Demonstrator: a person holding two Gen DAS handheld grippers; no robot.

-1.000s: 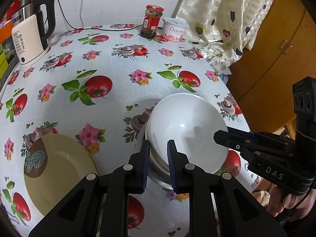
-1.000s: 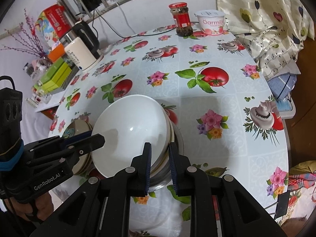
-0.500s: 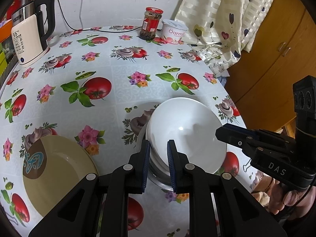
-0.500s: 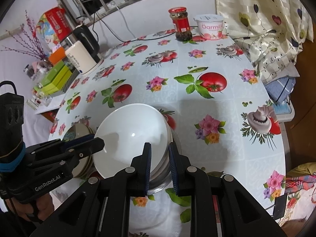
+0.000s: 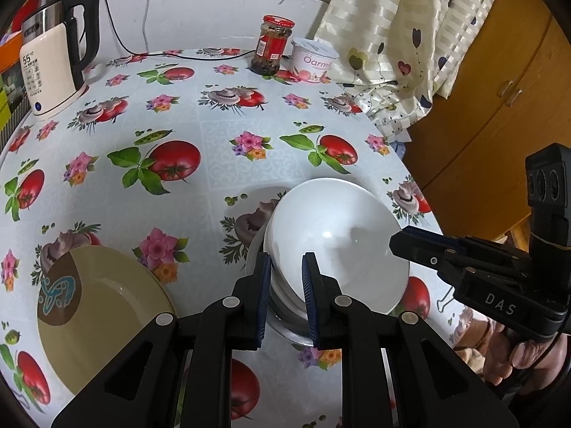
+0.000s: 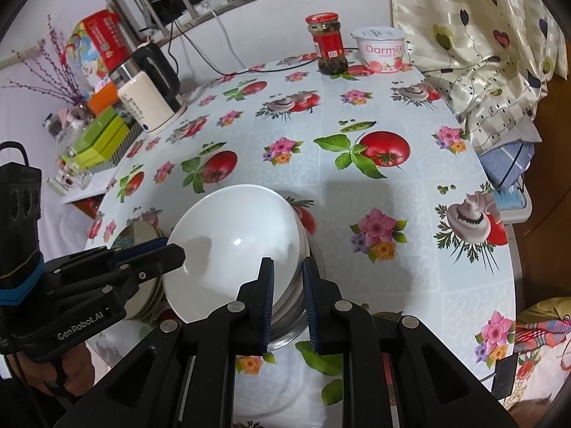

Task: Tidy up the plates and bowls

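Bright pictures of tomatoes, flowers and mushrooms covered the tablecloth [image 5: 200,114] on a round table that stood by a white wall. At the far left a cream kettle [image 5: 53,67] with a black handle sat near the edge. Closer in, on the left, lay a tan plate [image 5: 107,324] with a brown and blue patch, flat on the cloth. Next to it, the left gripper [image 5: 284,285] pinched the near rim of a stack of bowls, one finger on each side of the rim. The top white bowl [image 5: 335,242] sat tilted in that stack, and a shiny metal bowl [image 5: 285,321] peeked out at the bottom. The right gripper [image 6: 288,287] squeezed the other side of the same stack, just the same way. At the back, a jar [image 5: 273,44] with a red lid stood just beside a white yogurt tub [image 5: 312,60]. A striped curtain [image 5: 410,35] with little hearts hung at the right, and a brown wooden cupboard [image 5: 499,82] stood behind it.
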